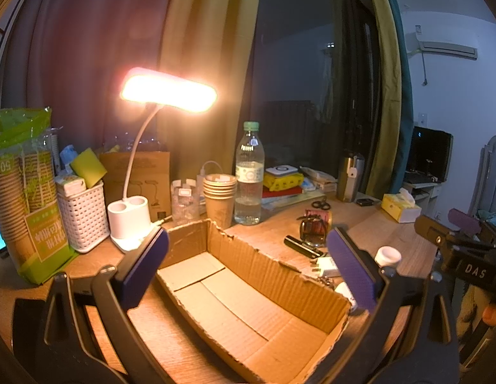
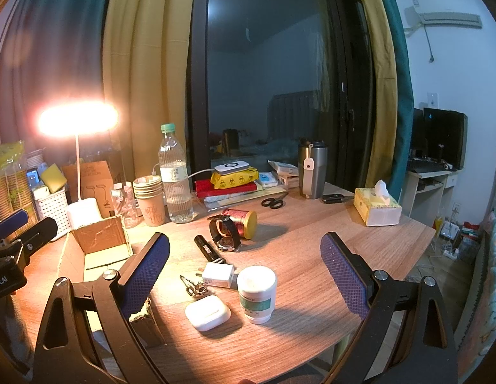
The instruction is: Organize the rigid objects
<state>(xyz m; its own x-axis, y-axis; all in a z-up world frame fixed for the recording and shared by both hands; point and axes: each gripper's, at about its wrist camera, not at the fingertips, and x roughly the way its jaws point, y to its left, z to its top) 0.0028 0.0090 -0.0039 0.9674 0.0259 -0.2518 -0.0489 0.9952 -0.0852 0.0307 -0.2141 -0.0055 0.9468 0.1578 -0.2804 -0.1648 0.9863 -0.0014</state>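
Observation:
An empty open cardboard box (image 1: 248,300) lies on the wooden desk under my open left gripper (image 1: 248,268); it also shows in the right wrist view (image 2: 100,240). My right gripper (image 2: 244,272) is open and empty above a cluster of small items: a white pill bottle (image 2: 256,294), a white earbud case (image 2: 208,313), keys (image 2: 194,286), a white charger (image 2: 217,275), a black flashlight (image 2: 208,249), a watch (image 2: 224,233) and a red spool (image 2: 241,219). Some of them show right of the box in the left view, such as the flashlight (image 1: 302,246).
A lit desk lamp (image 1: 168,92), white basket (image 1: 83,217), paper cups (image 2: 150,198), water bottle (image 2: 174,176), books, scissors (image 2: 273,201), steel tumbler (image 2: 311,169) and tissue box (image 2: 377,204) stand along the back. The desk edge runs at right.

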